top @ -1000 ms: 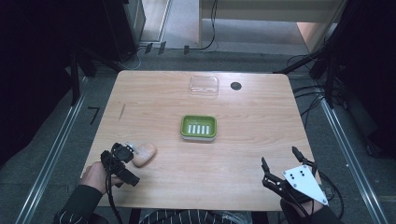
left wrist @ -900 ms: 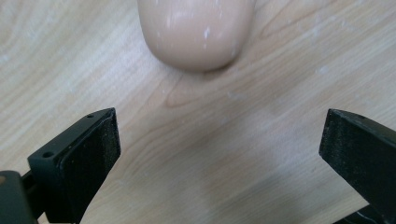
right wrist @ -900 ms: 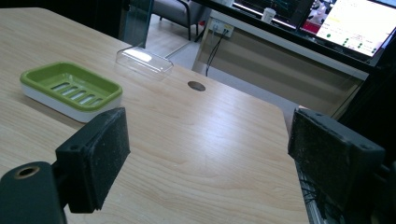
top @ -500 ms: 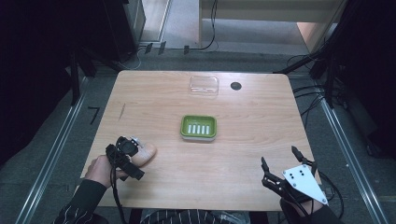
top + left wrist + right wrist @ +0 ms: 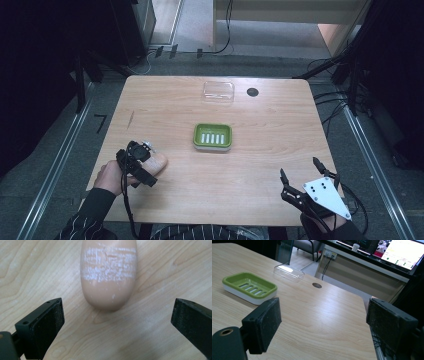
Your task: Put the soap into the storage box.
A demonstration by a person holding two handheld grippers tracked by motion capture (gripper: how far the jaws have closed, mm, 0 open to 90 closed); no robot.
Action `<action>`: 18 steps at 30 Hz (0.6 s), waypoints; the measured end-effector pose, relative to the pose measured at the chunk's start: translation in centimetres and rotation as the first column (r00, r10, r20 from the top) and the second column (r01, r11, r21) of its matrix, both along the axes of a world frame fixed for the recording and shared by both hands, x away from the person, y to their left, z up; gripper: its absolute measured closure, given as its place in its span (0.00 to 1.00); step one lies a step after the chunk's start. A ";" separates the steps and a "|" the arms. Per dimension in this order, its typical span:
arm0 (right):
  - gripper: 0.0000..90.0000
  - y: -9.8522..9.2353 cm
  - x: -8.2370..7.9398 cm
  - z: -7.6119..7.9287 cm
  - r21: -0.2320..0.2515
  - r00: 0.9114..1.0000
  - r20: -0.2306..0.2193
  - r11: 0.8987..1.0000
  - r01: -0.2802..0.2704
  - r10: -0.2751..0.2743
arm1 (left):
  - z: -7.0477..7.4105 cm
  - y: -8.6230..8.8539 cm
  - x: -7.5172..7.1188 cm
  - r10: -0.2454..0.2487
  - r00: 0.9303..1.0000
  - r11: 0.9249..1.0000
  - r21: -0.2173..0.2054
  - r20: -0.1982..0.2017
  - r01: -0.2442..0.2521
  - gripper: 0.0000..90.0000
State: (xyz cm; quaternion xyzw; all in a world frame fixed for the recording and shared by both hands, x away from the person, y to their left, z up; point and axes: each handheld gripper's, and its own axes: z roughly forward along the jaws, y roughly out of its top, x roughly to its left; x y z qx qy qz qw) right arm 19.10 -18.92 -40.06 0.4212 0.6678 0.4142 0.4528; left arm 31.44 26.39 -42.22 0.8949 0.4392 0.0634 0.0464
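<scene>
My left claw (image 5: 117, 322) gapes wide around the near end of the soap (image 5: 109, 275), nothing gripped yet; lifting it to the far green dish (image 5: 212, 137) remains, right claw (image 5: 301, 176) open, idle.

Soap bar (image 5: 109, 275): peach-coloured, rounded oblong, white powdery scuffing across top face. Lies flat on bench (image 5: 250, 165), near front-left corner (image 5: 156, 163).
</scene>
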 end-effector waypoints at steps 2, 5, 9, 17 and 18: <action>0.15 0.0 0.0 0.0 -0.001 1.000 0.000 1.000 0.001 -0.001 | 0.1 -0.2 0.4 -0.008 1.000 1.000 -0.009 -0.004 0.008 0.00; 0.15 0.0 0.0 0.0 -0.002 1.000 -0.002 1.000 0.001 -0.001 | 0.2 -0.3 0.7 -0.004 1.000 1.000 -0.009 -0.001 0.004 0.00; 0.15 0.0 0.0 0.0 0.002 1.000 -0.003 1.000 0.004 -0.004 | 0.3 -0.4 1.2 -0.007 1.000 1.000 -0.010 -0.008 0.007 0.00; 0.15 0.0 0.0 0.0 0.003 1.000 -0.004 1.000 0.005 -0.005 | -0.2 -0.5 2.1 -0.008 1.000 1.000 -0.006 -0.024 0.008 0.00; 0.15 0.0 0.1 0.0 0.002 1.000 -0.004 1.000 0.004 -0.004 | -0.3 -0.5 2.2 -0.005 1.000 1.000 -0.005 -0.030 0.005 0.00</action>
